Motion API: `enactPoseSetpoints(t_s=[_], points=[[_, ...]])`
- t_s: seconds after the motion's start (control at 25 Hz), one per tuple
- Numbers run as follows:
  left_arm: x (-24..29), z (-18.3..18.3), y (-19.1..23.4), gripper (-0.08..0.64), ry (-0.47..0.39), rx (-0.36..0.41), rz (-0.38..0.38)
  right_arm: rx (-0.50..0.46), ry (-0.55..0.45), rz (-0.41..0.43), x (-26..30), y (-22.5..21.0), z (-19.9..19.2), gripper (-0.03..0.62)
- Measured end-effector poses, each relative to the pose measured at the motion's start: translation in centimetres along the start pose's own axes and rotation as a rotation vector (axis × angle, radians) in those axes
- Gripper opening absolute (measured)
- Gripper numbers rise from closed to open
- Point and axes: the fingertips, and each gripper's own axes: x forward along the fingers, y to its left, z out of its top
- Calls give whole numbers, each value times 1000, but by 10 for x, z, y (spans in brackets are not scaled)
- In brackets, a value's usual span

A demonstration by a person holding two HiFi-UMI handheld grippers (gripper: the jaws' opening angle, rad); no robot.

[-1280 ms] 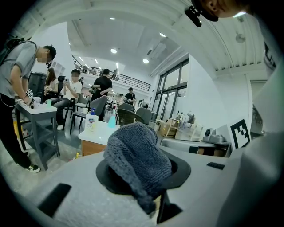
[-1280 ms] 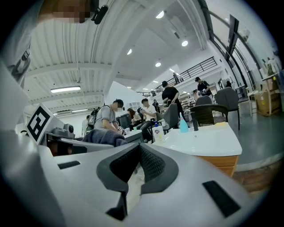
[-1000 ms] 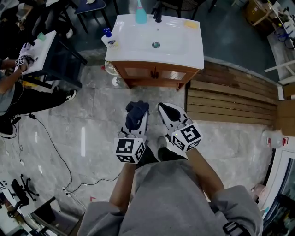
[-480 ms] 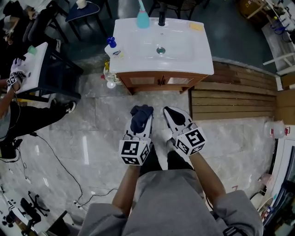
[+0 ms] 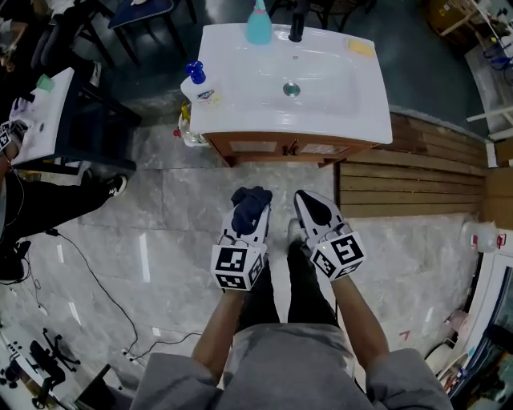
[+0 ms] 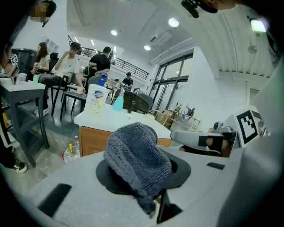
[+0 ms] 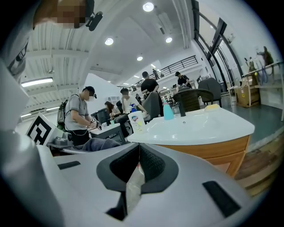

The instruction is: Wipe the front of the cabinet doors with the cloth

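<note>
Where the cloth (image 6: 135, 159) was held: between the jaws of the left gripper (image 5: 252, 200), bunched up and draped over their tips; dark blue-grey.
Left gripper: jaws closed on the cloth; pointed toward the cabinet (image 5: 276, 148).
Right gripper (image 5: 309, 202): carried just beside the left gripper, on its right; jaws drawn together to a thin slit, nothing gripped.
Cabinet: wooden, found ahead of both grippers and apart from them; not touched by the cloth.
Doors (image 5: 253, 146): seen steeply from above, under the basin's rim, straight ahead of the jaws.
Basin (image 5: 337, 104): white, set on top of the cabinet, beyond the jaw tips.
Pump bottle (image 5: 197, 78): stood at the basin's corner, ahead and left of the left gripper.
Teal bottle (image 5: 258, 24): stood at the basin's far edge.
Floor (image 5: 160, 216): grey marble, spread under both grippers.
Slats (image 5: 413, 176): wooden, laid ahead and right of the right gripper.
</note>
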Motion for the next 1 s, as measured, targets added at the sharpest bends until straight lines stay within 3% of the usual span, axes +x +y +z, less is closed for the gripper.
enactPoseSetpoints(t_s=[0.48,1.0], points=[[53,-23,24,104,-25,-53,113,-9,79,92,44,-50,-36,11],[79,-41,63,104,-64,-53,225,17,89,158,80,-59,-56,11]])
